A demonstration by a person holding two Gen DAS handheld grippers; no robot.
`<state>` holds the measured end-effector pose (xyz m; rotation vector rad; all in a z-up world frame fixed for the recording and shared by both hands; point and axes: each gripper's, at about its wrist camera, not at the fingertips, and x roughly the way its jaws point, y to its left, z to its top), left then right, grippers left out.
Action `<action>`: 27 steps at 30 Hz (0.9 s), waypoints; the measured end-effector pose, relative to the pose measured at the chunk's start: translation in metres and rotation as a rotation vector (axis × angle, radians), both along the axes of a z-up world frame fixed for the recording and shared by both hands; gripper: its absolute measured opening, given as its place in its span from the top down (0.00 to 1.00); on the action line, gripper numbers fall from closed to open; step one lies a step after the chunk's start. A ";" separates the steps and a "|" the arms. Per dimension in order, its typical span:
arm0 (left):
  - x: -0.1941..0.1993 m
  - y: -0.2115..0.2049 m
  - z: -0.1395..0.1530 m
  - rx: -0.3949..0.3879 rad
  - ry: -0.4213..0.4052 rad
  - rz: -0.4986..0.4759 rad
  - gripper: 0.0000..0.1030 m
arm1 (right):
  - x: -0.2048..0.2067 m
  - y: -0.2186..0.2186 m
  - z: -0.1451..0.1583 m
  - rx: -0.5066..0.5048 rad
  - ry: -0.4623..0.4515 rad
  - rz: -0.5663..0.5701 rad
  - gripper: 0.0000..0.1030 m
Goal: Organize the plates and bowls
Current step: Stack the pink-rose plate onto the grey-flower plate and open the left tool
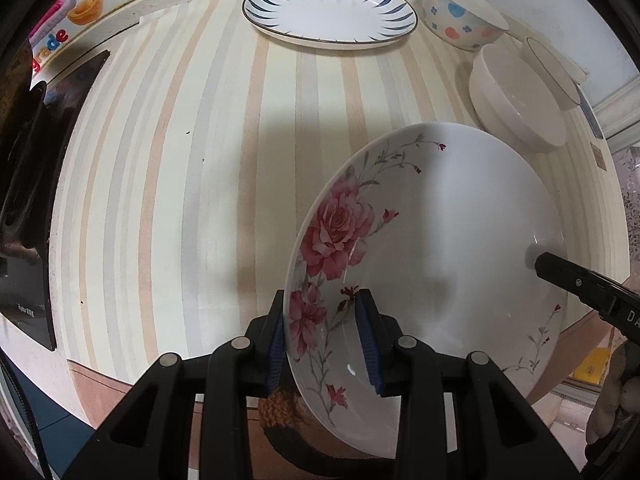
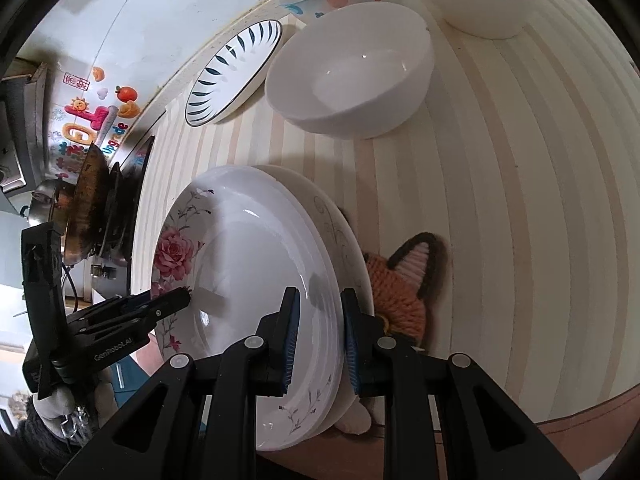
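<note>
Left wrist view: the left gripper [image 1: 325,340] is seen with its jaws pinching the near rim of the rose-patterned plate [image 1: 432,248], which is held tilted above the striped table [image 1: 180,180]; the tip of the right gripper [image 1: 560,270] touches the plate's far rim. At the back of the table lie a blue-leaf plate [image 1: 330,12], a dotted bowl [image 1: 460,16], a plain white bowl [image 1: 516,100] and, behind it, a dark-rimmed bowl [image 1: 554,66]. Right wrist view: the right gripper [image 2: 318,340] straddles the opposite rim, its jaws set on either side of the rose-patterned plate and of a scroll-patterned plate [image 2: 340,236] directly beneath; whether both are clamped cannot be told. A knitted fox mat [image 2: 400,288] lies under the stack. The step in hand is judged to be the seating of the rose plate onto the stack; next, both jaws would need to be spread and drawn clear, and the blue-leaf plate fetched.
</note>
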<state>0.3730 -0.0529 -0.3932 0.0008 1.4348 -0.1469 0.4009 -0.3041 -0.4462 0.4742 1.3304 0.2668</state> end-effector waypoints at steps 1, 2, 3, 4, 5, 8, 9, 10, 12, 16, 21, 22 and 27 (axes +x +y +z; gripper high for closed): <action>0.000 0.000 0.000 0.005 -0.003 -0.001 0.71 | 0.000 0.000 0.000 -0.002 0.001 0.000 0.78; 0.002 -0.002 -0.001 0.007 -0.003 -0.001 0.71 | 0.000 0.000 -0.001 -0.002 0.002 0.001 0.78; 0.003 -0.003 -0.002 0.009 -0.002 0.001 0.70 | -0.001 0.001 -0.001 -0.005 0.003 0.004 0.78; 0.003 -0.002 -0.003 0.008 0.000 0.003 0.70 | -0.001 0.002 -0.001 -0.009 0.002 0.007 0.78; 0.003 -0.002 -0.004 0.008 0.002 0.005 0.71 | 0.000 0.002 0.000 -0.013 0.001 0.011 0.78; 0.002 -0.004 -0.007 0.024 0.000 0.002 0.70 | 0.001 0.004 0.000 -0.021 0.002 0.017 0.78; 0.002 -0.005 -0.007 0.023 0.001 0.005 0.70 | 0.002 0.004 0.000 -0.026 0.001 0.022 0.78; 0.001 -0.004 -0.007 0.022 0.002 0.007 0.70 | 0.002 0.006 0.000 -0.031 0.002 0.024 0.78; 0.002 -0.005 -0.008 0.025 0.007 0.008 0.70 | 0.003 0.006 0.000 -0.027 0.013 0.022 0.78; 0.002 -0.008 -0.006 0.047 0.008 -0.004 0.71 | 0.003 0.001 -0.001 -0.002 0.044 -0.002 0.78; 0.002 -0.013 -0.007 0.049 0.010 -0.001 0.71 | 0.002 -0.001 0.001 0.005 0.064 -0.018 0.77; 0.002 -0.013 -0.007 0.049 0.010 -0.001 0.71 | 0.002 -0.001 0.001 0.004 0.070 -0.018 0.76; 0.002 -0.013 -0.006 0.053 0.008 -0.004 0.70 | 0.000 -0.001 0.001 0.008 0.115 -0.004 0.76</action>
